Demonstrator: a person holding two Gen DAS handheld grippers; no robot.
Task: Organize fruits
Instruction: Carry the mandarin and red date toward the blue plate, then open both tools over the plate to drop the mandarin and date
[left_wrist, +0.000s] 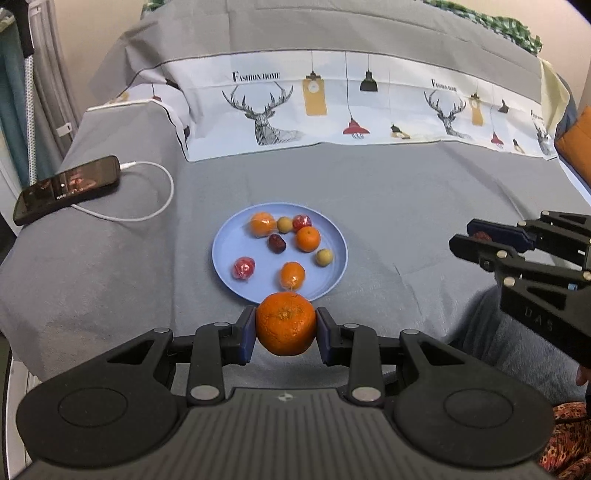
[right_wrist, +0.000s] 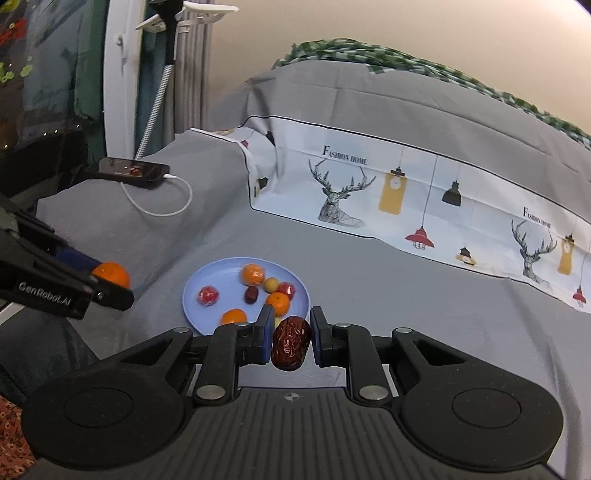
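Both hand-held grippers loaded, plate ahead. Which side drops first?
Left, probably. Its hand-held gripper holds the orange right at the blue plate's near rim. The right hand-held gripper, holding the red date, looks slightly further off.

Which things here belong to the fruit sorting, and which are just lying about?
Job: round blue plastic plate of fruit; large orange mandarin in left tool; wrinkled dark red date in right tool.

Lying about: black phone; white charging cable.

Four oranges (left_wrist: 285, 324) — two dates (right_wrist: 290, 342) — one plate (left_wrist: 225, 254).
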